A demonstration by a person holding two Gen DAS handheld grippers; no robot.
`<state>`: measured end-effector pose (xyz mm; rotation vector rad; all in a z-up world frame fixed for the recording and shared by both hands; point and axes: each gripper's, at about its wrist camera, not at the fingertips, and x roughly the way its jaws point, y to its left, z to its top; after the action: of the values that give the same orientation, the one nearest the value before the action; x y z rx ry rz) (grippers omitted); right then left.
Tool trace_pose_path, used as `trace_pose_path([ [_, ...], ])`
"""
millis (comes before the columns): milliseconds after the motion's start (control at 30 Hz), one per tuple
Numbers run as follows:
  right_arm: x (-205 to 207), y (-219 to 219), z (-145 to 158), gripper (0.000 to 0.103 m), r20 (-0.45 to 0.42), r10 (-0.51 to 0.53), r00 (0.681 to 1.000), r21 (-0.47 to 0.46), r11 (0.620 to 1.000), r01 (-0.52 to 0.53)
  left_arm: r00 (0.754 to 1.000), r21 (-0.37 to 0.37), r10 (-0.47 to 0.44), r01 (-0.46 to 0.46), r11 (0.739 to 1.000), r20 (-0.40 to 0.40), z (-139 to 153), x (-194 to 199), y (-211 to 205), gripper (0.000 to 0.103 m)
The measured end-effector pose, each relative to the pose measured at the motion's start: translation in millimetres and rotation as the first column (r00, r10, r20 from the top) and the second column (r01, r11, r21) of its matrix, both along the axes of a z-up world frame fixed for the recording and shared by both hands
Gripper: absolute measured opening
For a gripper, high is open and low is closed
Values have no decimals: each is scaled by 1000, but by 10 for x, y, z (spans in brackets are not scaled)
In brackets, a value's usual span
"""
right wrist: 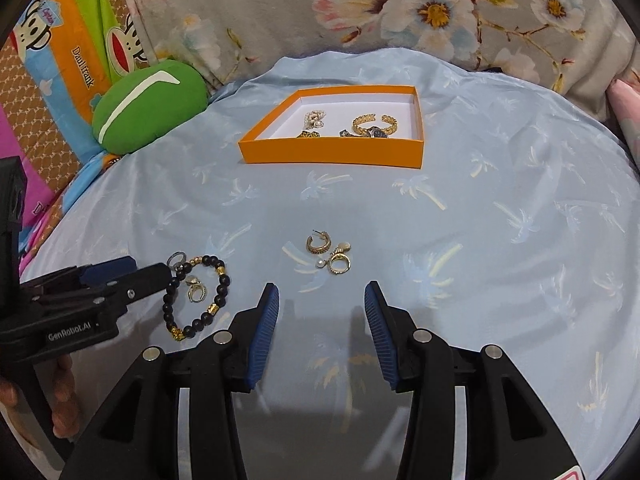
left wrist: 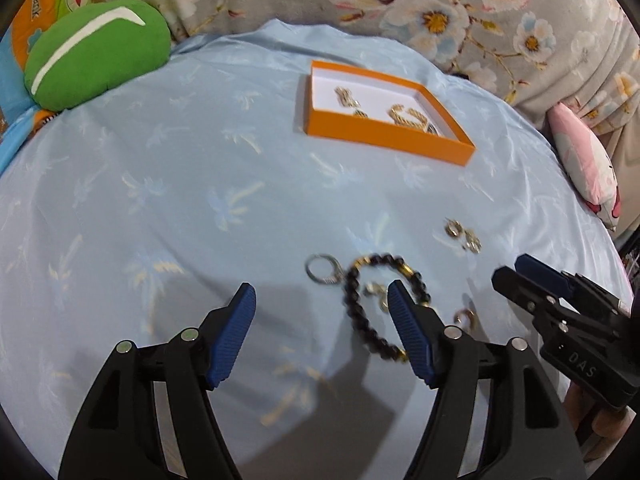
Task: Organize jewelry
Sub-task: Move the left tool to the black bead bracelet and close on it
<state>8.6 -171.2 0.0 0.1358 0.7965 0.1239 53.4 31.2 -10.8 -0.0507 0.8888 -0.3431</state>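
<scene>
Nearest the lens, the left claw (left wrist: 322,304) hangs with its blue ribbed pads well apart and empty, its inner pad reaching over the black-and-gold beaded bracelet (right wrist: 196,298) on the pale blue palm-print bedsheet (right wrist: 480,216). That spread suits, by judgement, a pinch on the bracelet. Inside the bracelet's loop lies a small gold ring (right wrist: 197,289); a silver key ring (left wrist: 322,271) touches its far edge. The right claw (right wrist: 322,298), likewise apart and empty, points at a cluster of gold hoop earrings (right wrist: 330,252) beyond the bracelet. Farther off sits the shallow orange cardboard box with a white floor (right wrist: 332,152), already holding a gold cuff and other pieces, evidently the collecting place. Flowered grey bedding and a green cushion (right wrist: 150,106) lie behind the box.
</scene>
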Motion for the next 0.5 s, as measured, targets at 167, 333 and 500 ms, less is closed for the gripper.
trace_pose_path([
  [167,-69,-38,-15,44,-2,-24,1000,10,1000,24,999,-23,-34,33,999,-12,-25,-102,-86,66],
  [333,-71,-74,-29,44,-10,-40,999,21,999,41,999,16,-39,39,999,-3,-41,-100,-194,66],
  [500,-57,-96,-45,44,-19,-43,999,36,998,44,1000,19,-30,30,999,2,-39,-90,-186,55],
])
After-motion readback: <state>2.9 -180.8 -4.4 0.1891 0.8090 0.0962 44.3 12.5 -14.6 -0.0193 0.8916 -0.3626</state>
